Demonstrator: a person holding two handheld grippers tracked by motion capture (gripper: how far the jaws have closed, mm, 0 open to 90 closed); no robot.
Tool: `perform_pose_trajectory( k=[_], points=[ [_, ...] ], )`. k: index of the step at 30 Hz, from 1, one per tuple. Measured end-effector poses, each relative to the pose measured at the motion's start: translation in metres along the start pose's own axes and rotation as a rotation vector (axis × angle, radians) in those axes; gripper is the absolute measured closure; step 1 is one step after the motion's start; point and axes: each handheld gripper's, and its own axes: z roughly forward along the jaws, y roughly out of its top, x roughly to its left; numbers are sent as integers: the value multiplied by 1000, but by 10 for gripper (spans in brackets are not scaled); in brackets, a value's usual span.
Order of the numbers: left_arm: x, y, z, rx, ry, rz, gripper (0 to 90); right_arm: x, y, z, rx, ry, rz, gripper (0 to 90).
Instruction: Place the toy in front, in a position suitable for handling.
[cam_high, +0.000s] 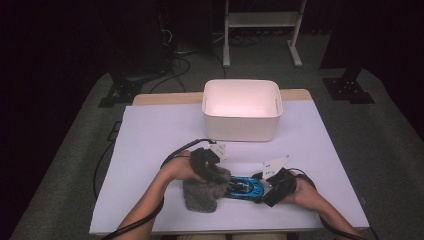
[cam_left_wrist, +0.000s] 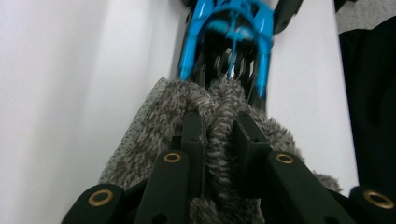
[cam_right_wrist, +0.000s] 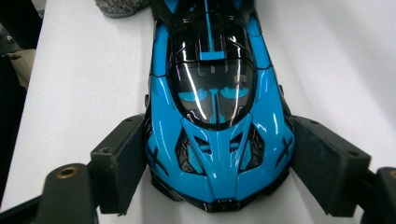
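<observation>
The left tool (cam_high: 220, 175) is pressed together on a fold of grey fuzzy cloth (cam_high: 202, 195). In the left gripper view the two black jaws stand close, with a ridge of the cloth (cam_left_wrist: 219, 135) pinched between their pads and the rest of the fabric spreading to either side and beneath them. Directly ahead of this tool's tips, touching the far edge of the cloth, sits the rear end of a blue and black toy sports car (cam_left_wrist: 229, 42).

The right tool (cam_high: 267, 187) holds the nose of the toy car (cam_high: 245, 187). In the right gripper view its jaws stand wide, one pad against each flank of the car (cam_right_wrist: 217, 135) at the front fenders, with the bonnet lying between them and the windscreen and roof running away from the tool. A corner of the grey cloth (cam_right_wrist: 121, 7) lies beyond the car's far end.

Seen from above, the two tools face each other across the car, which rests on the white surface (cam_high: 150, 135) near its front edge. The cloth lies under and beside the left tool. A white storage bin (cam_high: 242, 110) stands well beyond both tools, toward the far edge of the surface.
</observation>
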Motion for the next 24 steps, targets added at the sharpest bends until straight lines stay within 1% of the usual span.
perform_pose_trajectory(
  k=[2,4,5,7,10,12,14,16,18,22,24],
  points=[
    [-2,8,3,-6,-11,31,771,2,2,3,-12,2,-5,234],
    [-3,17,8,2,-14,51,771,3,4,5,-12,-2,-24,243],
    [-3,21,12,7,-16,56,771,2,5,6,-7,-2,-34,244],
    [-3,29,17,8,-27,69,771,1,5,6,-11,2,-32,245],
    [-4,37,22,-8,-53,76,771,1,4,6,-15,1,-32,245],
    [-5,42,29,-3,-56,84,770,2,5,6,-15,0,-30,244],
    [-4,44,31,6,-56,94,769,3,4,6,-17,-1,-24,244],
    [-5,42,28,18,-38,91,769,3,3,6,-23,-3,-25,245],
    [-5,34,23,24,-26,75,767,3,3,6,-23,-5,-28,245],
    [-3,8,8,45,4,33,765,2,2,6,-27,-3,-29,245],
    [-3,-4,0,41,18,1,764,2,3,6,-26,-4,-31,245]
  ],
)
